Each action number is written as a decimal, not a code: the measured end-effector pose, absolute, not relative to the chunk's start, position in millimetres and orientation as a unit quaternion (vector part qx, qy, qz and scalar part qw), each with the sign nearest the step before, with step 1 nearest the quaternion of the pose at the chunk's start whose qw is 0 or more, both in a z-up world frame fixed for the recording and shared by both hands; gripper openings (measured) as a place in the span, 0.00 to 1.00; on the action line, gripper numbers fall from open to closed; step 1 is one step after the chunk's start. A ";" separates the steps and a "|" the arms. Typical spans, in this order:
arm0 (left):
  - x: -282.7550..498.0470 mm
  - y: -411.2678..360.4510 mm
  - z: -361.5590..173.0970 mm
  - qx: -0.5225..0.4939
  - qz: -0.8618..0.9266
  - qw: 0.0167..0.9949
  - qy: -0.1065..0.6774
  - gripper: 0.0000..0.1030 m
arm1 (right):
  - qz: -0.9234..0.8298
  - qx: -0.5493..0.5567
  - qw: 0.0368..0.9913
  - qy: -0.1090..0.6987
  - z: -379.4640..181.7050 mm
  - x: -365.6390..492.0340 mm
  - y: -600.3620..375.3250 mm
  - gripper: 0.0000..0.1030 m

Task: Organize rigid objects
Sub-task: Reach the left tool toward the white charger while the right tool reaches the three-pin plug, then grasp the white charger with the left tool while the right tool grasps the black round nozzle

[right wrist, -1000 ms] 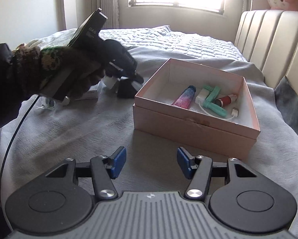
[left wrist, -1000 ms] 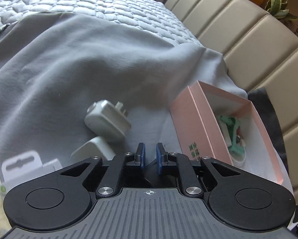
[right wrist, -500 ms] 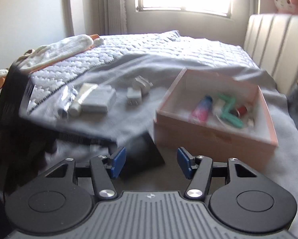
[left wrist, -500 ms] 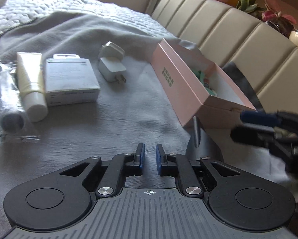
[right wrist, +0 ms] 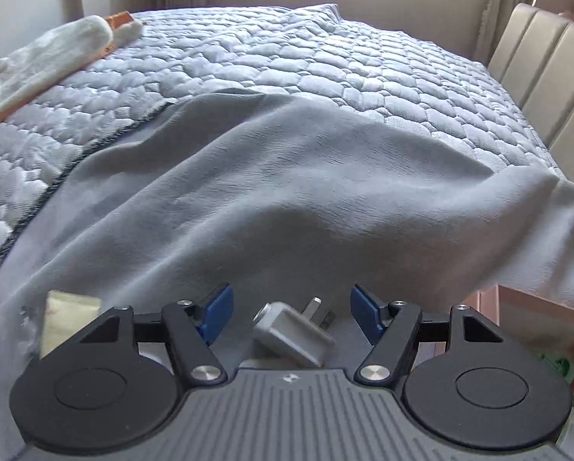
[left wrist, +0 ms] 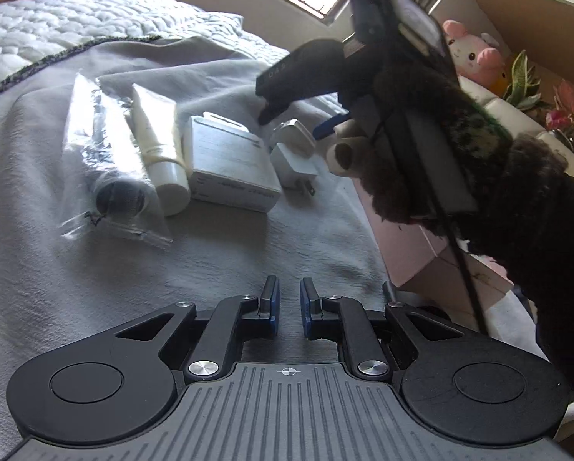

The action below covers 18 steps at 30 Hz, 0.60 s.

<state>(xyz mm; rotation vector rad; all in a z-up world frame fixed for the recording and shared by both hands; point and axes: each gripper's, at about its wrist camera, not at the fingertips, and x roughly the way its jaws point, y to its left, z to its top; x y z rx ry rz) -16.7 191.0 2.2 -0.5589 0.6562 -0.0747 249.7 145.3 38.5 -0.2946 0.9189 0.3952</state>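
My left gripper (left wrist: 286,303) is shut and empty, low over the grey blanket (left wrist: 75,269). In its view lie a bagged item (left wrist: 106,161), a cream tube (left wrist: 158,146), a white box (left wrist: 229,161) and two white plug adapters (left wrist: 292,155). My right gripper (right wrist: 291,309) is open, its jaws on either side of a white plug adapter (right wrist: 292,332) that lies on the blanket. In the left wrist view the right gripper (left wrist: 306,96) hovers over the adapters. The pink box (left wrist: 417,257) is mostly hidden behind the gloved hand.
A pink box corner (right wrist: 533,307) shows at the right. The cream tube end (right wrist: 70,320) lies at the left. A quilted bedspread (right wrist: 287,57) stretches beyond the blanket. A beige padded headboard (right wrist: 548,88), a plush toy (left wrist: 473,57) and plants (left wrist: 525,80) stand at the right.
My right gripper has swung left from facing the pink box and come down over a plug adapter. My left gripper has pulled back; the right hand now fills its view.
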 end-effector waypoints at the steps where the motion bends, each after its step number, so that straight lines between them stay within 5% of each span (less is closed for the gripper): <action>1: -17.7 191.8 2.9 -0.269 -0.032 0.908 0.318 0.13 | 0.192 -0.139 0.862 0.448 35.5 248.9 146.0 0.51; 4: -23.2 192.6 6.0 -0.259 -0.023 0.912 0.318 0.13 | 0.221 -0.172 0.851 0.443 34.7 221.0 144.0 0.42; 10: -35.6 204.1 11.5 -0.251 0.013 0.918 0.306 0.13 | 0.288 -0.191 0.826 0.446 42.7 137.9 108.6 0.41; 15: -38.1 212.8 9.2 -0.264 0.020 0.915 0.305 0.13 | 0.328 -0.177 0.817 0.441 50.7 79.3 67.1 0.41; 18: -39.2 212.5 8.3 -0.261 0.015 0.916 0.306 0.13 | 0.331 -0.207 0.820 0.417 50.4 45.4 47.6 0.51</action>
